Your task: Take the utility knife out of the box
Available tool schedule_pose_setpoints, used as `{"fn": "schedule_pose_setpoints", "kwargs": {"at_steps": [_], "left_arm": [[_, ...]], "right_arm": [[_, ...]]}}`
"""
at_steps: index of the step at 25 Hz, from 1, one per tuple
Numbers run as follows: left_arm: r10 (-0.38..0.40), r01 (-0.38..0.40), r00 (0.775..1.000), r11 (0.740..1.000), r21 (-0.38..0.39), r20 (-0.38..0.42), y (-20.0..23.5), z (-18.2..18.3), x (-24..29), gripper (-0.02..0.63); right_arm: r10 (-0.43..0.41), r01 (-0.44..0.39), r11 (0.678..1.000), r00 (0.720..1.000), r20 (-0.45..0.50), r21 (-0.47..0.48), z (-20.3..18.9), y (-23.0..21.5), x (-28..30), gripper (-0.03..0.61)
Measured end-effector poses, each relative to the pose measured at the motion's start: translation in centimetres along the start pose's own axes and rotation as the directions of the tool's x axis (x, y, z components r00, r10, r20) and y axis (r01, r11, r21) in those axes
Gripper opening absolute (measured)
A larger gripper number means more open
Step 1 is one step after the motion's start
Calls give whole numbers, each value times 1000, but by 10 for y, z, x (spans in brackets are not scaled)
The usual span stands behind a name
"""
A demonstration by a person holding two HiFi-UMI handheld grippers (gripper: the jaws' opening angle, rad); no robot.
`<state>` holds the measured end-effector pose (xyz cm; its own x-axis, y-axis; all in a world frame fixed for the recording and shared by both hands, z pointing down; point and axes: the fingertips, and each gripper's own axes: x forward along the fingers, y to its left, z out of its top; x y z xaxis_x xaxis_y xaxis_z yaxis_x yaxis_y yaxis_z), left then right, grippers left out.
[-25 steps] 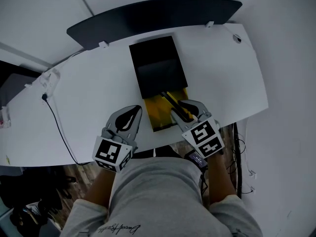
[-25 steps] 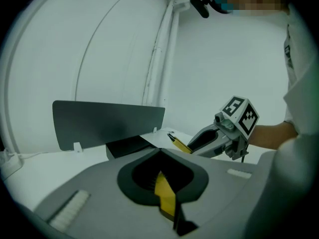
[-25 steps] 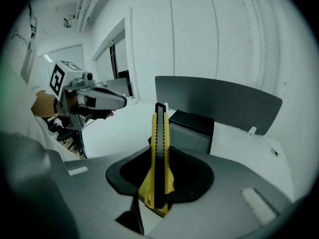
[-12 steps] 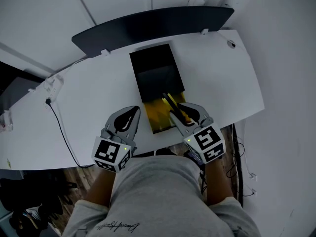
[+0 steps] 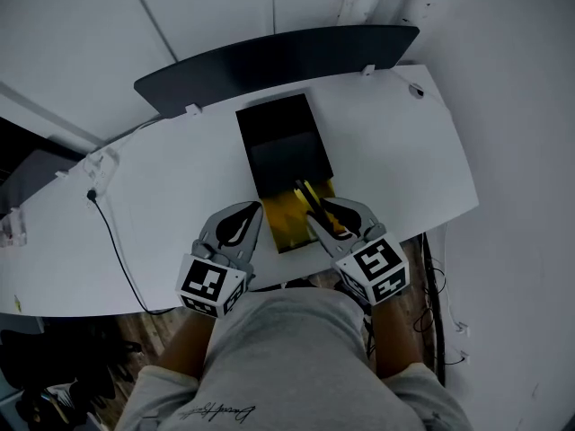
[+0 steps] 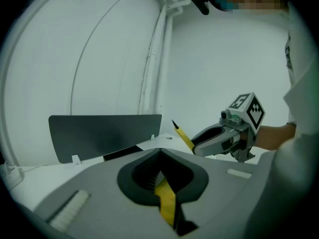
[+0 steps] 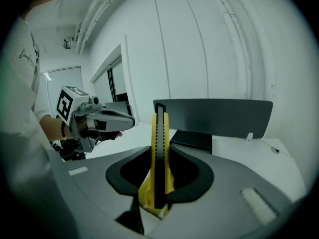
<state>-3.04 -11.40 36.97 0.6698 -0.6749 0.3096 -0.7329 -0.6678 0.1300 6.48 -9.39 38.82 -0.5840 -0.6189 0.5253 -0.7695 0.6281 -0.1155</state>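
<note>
Left gripper (image 5: 254, 207) fingers together on box (image 5: 283, 146) edge; right gripper (image 5: 325, 210) fingers tight around utility knife (image 5: 305, 193)

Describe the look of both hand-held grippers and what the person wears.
Both the left hand-held gripper and right hand-held gripper are grey shells with black-lined openings, each carrying a white cube of black square markers. The person wears a grey short-sleeved T-shirt.

Utility knife (image 7: 158, 153): yellow plastic body with slight sheen, matt black slider strip; box (image 5: 283, 142): matt black outer, glossier yellow inside; left gripper (image 5: 244, 212) and right gripper (image 5: 325, 214): smooth matt grey plastic, ribbed dark pads (image 6: 147, 174); table (image 5: 171, 196): smooth matt white; floor (image 5: 148, 323): wood.
</note>
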Motion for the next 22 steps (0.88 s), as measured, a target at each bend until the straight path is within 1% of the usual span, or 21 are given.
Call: {"fn": "schedule_pose_setpoints", "kwargs": {"at_steps": [7,22], "left_arm": [[14,-14,1000,1000,-5,1,-2,1,0,0],[27,-27,1000,1000,-11,-1,-6,-4,-9,0]], "right_arm": [[18,-18,1000,1000,12,-2,3,4,0,131],[34,-34,999,999,1,-5,-3,12,0,131]]}}
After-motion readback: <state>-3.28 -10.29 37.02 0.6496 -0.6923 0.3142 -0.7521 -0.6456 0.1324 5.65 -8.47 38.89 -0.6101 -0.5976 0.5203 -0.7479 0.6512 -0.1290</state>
